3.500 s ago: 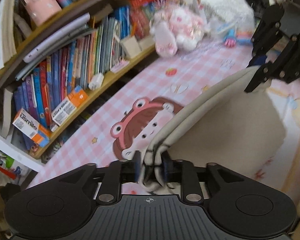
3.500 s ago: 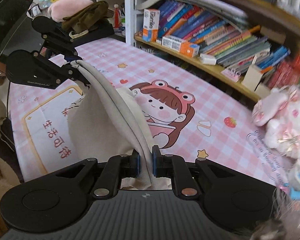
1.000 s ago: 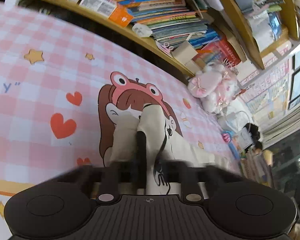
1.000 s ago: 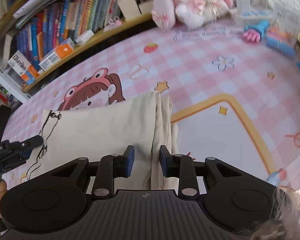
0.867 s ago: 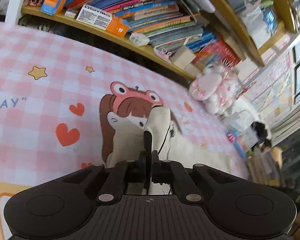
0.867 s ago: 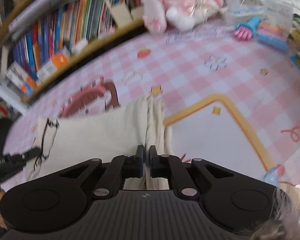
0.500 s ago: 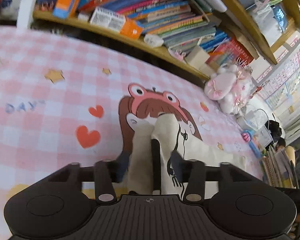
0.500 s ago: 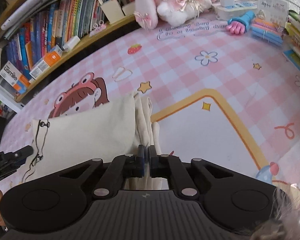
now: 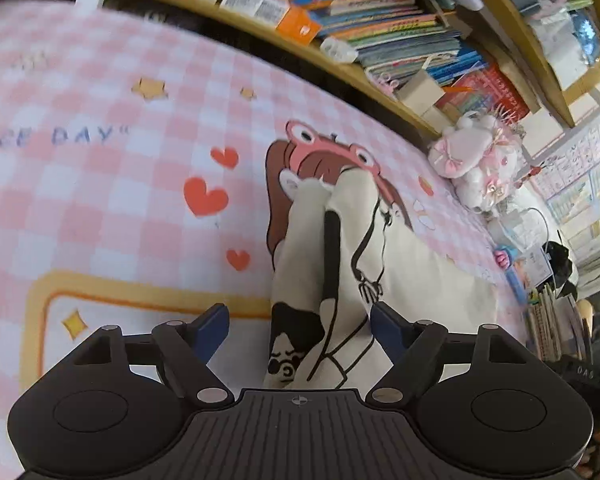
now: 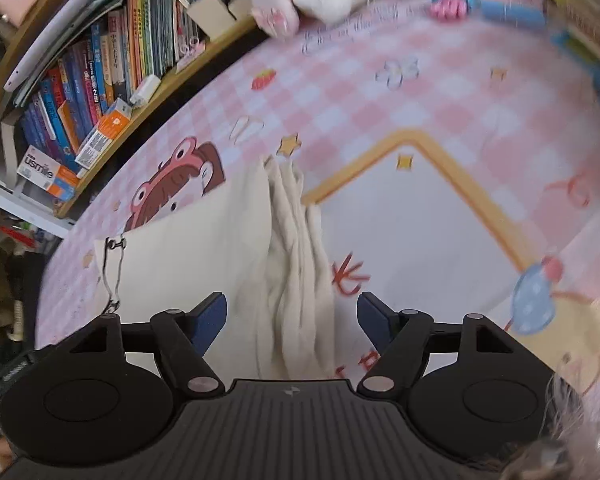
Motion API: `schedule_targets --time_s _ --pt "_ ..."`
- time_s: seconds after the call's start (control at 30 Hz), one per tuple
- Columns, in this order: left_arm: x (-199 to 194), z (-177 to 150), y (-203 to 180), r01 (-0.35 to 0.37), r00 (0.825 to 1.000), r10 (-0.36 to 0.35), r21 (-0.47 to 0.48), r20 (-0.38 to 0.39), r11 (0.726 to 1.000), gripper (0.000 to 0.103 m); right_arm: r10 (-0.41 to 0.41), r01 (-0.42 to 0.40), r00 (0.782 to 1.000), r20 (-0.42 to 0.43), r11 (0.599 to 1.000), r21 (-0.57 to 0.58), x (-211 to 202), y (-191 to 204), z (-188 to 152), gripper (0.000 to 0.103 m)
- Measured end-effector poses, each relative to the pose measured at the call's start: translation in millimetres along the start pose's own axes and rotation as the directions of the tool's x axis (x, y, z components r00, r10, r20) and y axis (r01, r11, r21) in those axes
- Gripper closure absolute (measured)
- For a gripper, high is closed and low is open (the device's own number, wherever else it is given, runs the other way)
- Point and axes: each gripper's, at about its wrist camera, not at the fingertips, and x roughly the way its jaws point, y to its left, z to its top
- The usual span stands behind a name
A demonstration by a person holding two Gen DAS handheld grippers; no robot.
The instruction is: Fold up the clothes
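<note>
Pink checked tablecloth (image 9: 100,184); bookshelf (image 9: 380,40) behind; cream garment (image 10: 204,256) lying folded

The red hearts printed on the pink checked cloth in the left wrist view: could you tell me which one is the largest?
The middle heart, left of the cartoon girl's brown hair. The heart above it and the one below are both clearly smaller.
</note>
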Motion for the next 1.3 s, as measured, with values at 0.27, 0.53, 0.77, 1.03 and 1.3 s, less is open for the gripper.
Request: schedule_targets --time_s 0.27,0.53,0.77,1.03,1.3 --pt "16 2 -4 0.075 0.997 -0.077 -0.077 -0.023 0.994 0.037 0.035 -0.035 0.998 -0.055 0.999 -0.010 18 8 -2 0.038" --pt "8 -10 -35 0.024 0.999 -0.024 -0.018 -0.032 1.000 0.079 -0.012 0.016 1.000 0.018 0.965 -0.260 14 35 -2 0.082" --pt "3 -31 -52 0.053 0.996 -0.054 -0.013 -0.072 0.999 0.079 -0.056 0.056 0.998 0.009 0.930 -0.363 -1 26 5 0.082" --pt "11 -40 -44 0.030 0.996 -0.037 -0.089 -0.083 0.996 0.063 -0.006 -0.013 0.996 -0.089 0.977 -0.211 4 -7 18 0.064" --pt "15 -46 -46 0.022 0.998 -0.029 -0.142 -0.050 0.990 0.068 0.029 -0.057 0.993 -0.118 0.968 -0.243 13 -6 22 0.063"
